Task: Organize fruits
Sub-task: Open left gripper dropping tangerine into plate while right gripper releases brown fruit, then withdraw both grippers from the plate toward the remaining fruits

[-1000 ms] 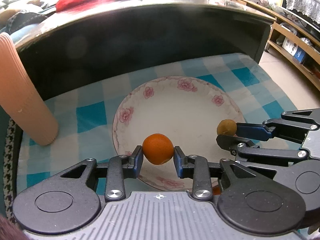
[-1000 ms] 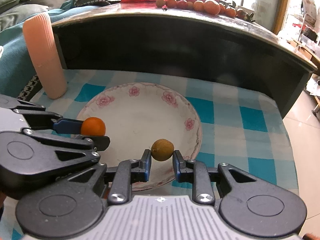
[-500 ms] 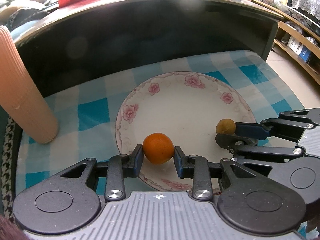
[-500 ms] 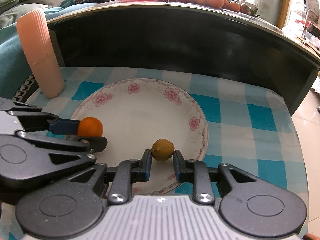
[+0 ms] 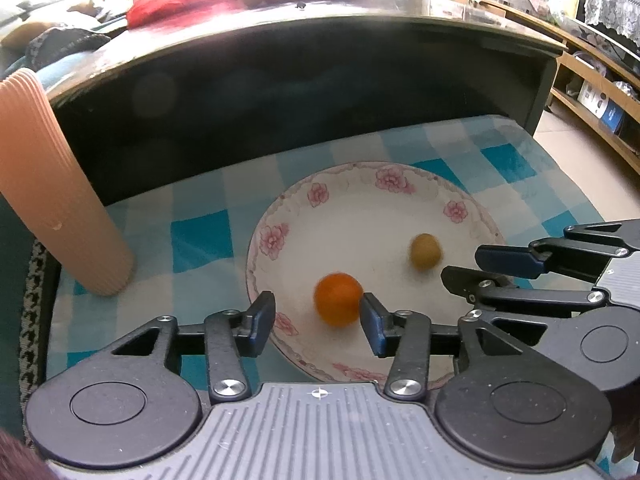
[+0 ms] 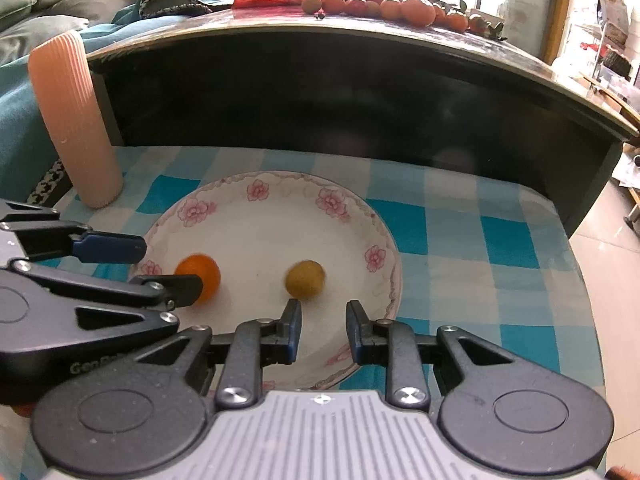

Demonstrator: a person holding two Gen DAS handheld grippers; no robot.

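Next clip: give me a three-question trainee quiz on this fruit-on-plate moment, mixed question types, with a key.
1. True or false: the left gripper is shut on the orange fruit.
2. Multiple choice: where does the small yellow-brown fruit lie? A) on the checked cloth B) in the flowered plate C) between the right gripper's fingers.
3. Fill in: the ribbed pink cylinder stands on the cloth to the ____ of the plate in the right wrist view.

Key: 1 false, both grippers are open and both fruits lie loose in the plate. 2 B. 3 left.
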